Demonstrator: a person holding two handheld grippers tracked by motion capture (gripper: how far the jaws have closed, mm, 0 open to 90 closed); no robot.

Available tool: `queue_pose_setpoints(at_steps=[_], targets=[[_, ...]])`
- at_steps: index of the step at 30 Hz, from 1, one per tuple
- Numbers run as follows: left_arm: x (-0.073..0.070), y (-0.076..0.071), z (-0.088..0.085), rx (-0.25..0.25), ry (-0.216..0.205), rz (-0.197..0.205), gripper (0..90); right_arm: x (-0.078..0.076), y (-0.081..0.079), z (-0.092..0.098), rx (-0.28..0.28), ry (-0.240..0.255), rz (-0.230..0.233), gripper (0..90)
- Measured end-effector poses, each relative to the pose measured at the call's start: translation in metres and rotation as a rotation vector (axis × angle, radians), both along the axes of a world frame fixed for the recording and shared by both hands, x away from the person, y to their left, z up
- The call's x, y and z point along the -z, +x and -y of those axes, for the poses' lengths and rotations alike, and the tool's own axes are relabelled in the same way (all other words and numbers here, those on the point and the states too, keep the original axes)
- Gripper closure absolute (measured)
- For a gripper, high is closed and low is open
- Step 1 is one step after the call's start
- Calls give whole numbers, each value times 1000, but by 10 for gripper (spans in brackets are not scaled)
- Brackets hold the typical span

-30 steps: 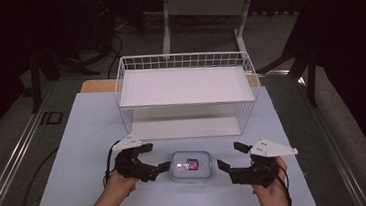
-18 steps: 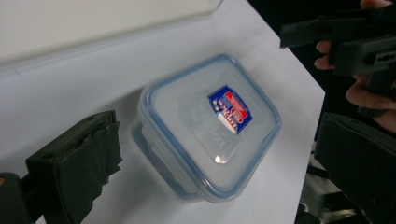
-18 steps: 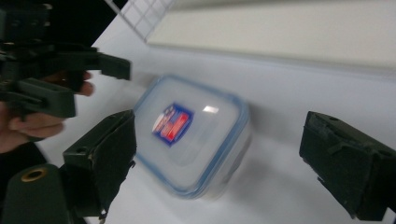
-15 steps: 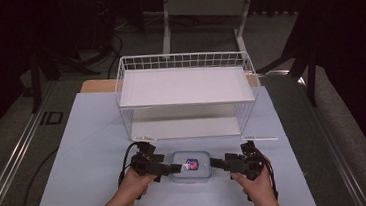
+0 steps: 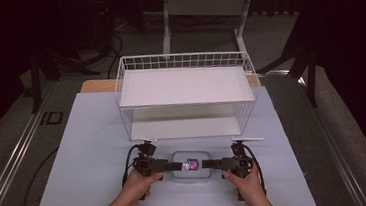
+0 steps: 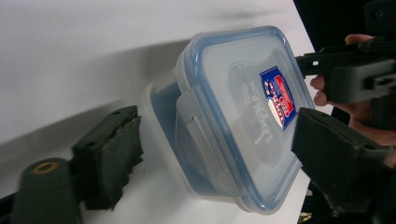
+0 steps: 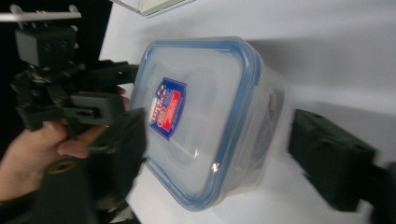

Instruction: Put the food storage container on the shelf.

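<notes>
Food container (image 5: 190,165) w/ blue-rimmed lid sat on the surface at 6 o'clock of the wire basket (image 5: 186,93). Left gripper (image 5: 172,166) & right gripper (image 5: 208,164) flanked it, fingers wide, straddling the ends, not yet clamped. Prob. grasp step; next needed both closing evenly.

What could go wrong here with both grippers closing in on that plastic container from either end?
1. The left gripper and right gripper are both open, straddling opposite ends of the container. If one closes first, it may shove the box along the smooth table.
2. The jaws bracket the lid's side latches. A squeeze there could pop a latch, or slip off the slick plastic.
3. The wire basket stands just behind, so a lift could clip its front edge.
</notes>
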State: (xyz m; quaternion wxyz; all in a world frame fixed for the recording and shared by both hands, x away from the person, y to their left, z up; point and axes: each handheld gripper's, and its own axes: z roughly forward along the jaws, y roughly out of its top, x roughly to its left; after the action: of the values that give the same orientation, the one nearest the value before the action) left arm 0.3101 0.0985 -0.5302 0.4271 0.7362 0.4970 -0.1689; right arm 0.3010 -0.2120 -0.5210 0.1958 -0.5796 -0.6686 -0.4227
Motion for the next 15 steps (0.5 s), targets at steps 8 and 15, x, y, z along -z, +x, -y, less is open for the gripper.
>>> queue_pose_setpoints(at_steps=[8, 15], targets=[[3, -1, -4, 19, -49, -25, 427, 6, -4, -3, 4, -13, -35, 429], [-4, -6, -2, 11, -18, -11, 459, 4, -9, -3, 17, -12, -20, 453]])
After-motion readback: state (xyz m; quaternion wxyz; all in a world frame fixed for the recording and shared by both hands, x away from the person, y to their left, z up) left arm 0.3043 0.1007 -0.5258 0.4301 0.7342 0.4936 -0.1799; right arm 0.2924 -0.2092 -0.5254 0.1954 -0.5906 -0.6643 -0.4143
